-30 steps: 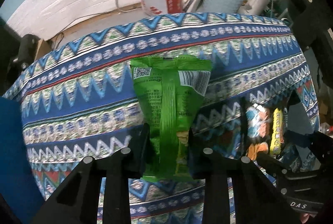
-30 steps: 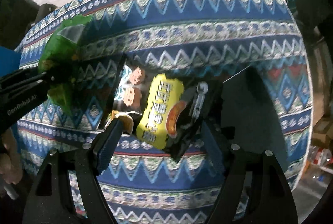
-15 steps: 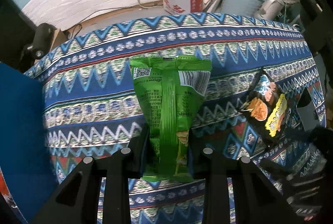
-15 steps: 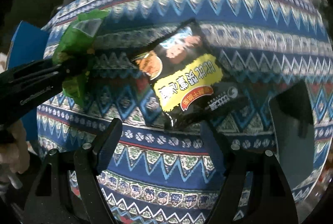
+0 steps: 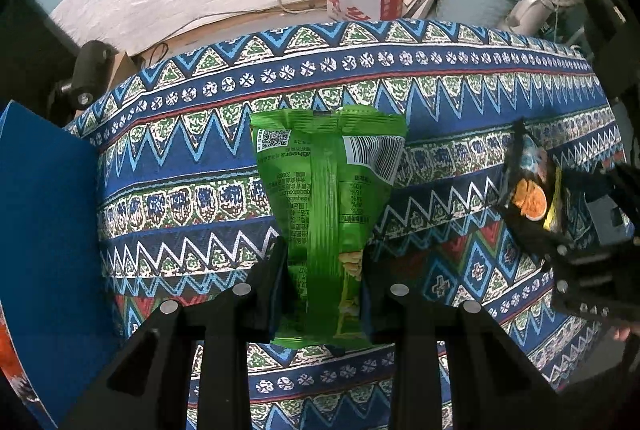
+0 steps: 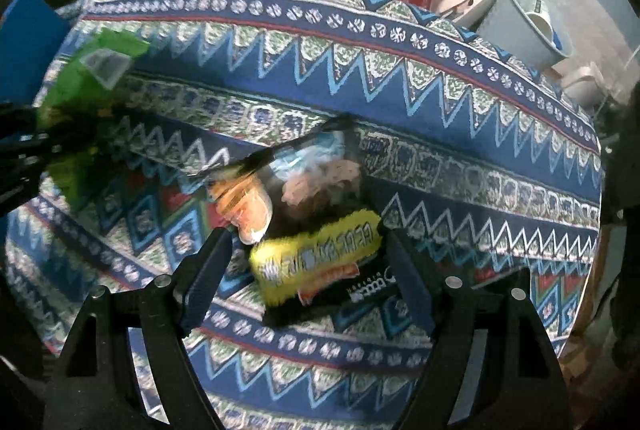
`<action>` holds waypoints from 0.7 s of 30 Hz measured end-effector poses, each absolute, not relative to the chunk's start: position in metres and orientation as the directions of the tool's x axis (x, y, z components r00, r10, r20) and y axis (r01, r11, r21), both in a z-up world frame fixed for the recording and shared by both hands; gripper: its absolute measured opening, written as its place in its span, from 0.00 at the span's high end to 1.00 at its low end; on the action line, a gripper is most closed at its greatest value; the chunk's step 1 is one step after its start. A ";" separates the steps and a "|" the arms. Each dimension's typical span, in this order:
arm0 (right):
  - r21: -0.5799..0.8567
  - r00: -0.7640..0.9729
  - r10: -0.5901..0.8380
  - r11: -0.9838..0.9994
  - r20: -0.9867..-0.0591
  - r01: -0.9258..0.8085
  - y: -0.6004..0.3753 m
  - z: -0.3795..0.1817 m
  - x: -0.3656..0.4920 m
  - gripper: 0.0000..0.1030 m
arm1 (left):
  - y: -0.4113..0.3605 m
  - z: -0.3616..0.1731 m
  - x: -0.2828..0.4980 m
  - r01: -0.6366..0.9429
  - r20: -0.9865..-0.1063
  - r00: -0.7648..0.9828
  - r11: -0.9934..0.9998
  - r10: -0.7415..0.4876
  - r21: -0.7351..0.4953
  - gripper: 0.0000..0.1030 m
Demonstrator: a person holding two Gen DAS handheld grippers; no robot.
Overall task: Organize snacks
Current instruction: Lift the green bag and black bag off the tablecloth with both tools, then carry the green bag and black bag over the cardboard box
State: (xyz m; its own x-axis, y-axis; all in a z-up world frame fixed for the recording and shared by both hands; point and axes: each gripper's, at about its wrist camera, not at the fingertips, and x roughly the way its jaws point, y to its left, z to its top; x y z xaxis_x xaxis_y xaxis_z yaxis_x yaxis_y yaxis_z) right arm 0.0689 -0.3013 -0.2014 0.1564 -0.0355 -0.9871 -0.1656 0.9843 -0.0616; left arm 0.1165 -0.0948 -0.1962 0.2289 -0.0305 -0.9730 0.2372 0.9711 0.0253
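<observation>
Overhead — crinkly green packet (image 5: 326, 218), zigzag-woven cloth (image 5: 460, 102).

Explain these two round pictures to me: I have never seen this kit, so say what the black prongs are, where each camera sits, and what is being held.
No robot here: a person holds a two-finger gripper in each hand, each carrying a fisheye camera that looks along its fingers. The black prongs are those fingers. The left gripper, in the left wrist view, is shut on a green bag, back side showing. The right gripper, in the right wrist view, has a black bag with a yellow label between its fingers; blur hides whether they press it. Below is a patterned cloth. A blue box stands at the left.
</observation>
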 end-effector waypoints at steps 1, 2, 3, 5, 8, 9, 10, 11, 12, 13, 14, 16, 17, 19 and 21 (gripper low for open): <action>-0.065 0.158 -0.039 0.984 -0.987 -0.167 -0.301 -0.204 0.071 0.23 | -0.099 -0.197 0.117 0.242 -0.972 0.232 0.970 -0.028 0.029 0.71; -0.069 0.160 -0.042 0.983 -0.986 -0.168 -0.306 -0.200 0.067 0.23 | -0.102 -0.196 0.116 0.249 -0.972 0.234 0.968 -0.025 0.035 0.71; -0.074 0.161 -0.046 0.982 -0.986 -0.172 -0.305 -0.202 0.068 0.23 | -0.107 -0.196 0.115 0.252 -0.972 0.235 0.967 -0.023 0.038 0.71; -0.090 0.161 -0.061 0.980 -0.985 -0.180 -0.304 -0.205 0.071 0.23 | -0.110 -0.195 0.113 0.255 -0.972 0.234 0.966 -0.024 0.038 0.71; -0.124 0.158 -0.095 0.975 -0.983 -0.185 -0.307 -0.212 0.072 0.23 | -0.113 -0.194 0.111 0.259 -0.973 0.231 0.965 -0.029 0.033 0.70; -0.135 0.156 -0.106 0.974 -0.982 -0.183 -0.308 -0.215 0.072 0.23 | -0.113 -0.194 0.111 0.260 -0.973 0.228 0.965 -0.030 0.031 0.70; -0.131 0.161 -0.102 0.975 -0.982 -0.177 -0.309 -0.214 0.071 0.23 | -0.113 -0.194 0.110 0.261 -0.973 0.227 0.965 -0.033 0.028 0.70; -0.122 0.159 -0.096 0.978 -0.983 -0.167 -0.310 -0.214 0.070 0.23 | -0.113 -0.194 0.110 0.262 -0.973 0.227 0.965 -0.034 0.028 0.70; -0.111 0.156 -0.086 0.981 -0.984 -0.158 -0.312 -0.214 0.070 0.23 | -0.112 -0.194 0.109 0.264 -0.974 0.226 0.964 -0.035 0.026 0.71; -0.106 0.155 -0.081 0.982 -0.984 -0.155 -0.312 -0.214 0.069 0.23 | -0.112 -0.194 0.107 0.265 -0.974 0.225 0.964 -0.038 0.024 0.71; -0.104 0.155 -0.080 0.983 -0.985 -0.154 -0.312 -0.212 0.068 0.25 | -0.111 -0.193 0.107 0.266 -0.974 0.225 0.964 -0.040 0.022 0.71; -0.105 0.165 -0.079 0.983 -0.983 -0.153 -0.313 -0.210 0.069 0.37 | -0.109 -0.192 0.103 0.269 -0.972 0.231 0.963 -0.040 0.024 0.71; -0.105 0.168 -0.079 0.983 -0.983 -0.152 -0.314 -0.209 0.070 0.39 | -0.108 -0.190 0.102 0.271 -0.972 0.233 0.962 -0.041 0.025 0.71; -0.108 0.175 -0.081 0.983 -0.981 -0.151 -0.313 -0.205 0.069 0.43 | -0.106 -0.186 0.098 0.276 -0.969 0.245 0.961 -0.040 0.030 0.71; -0.115 0.184 -0.086 0.982 -0.979 -0.151 -0.311 -0.201 0.068 0.47 | -0.104 -0.179 0.095 0.279 -0.965 0.260 0.960 -0.039 0.036 0.71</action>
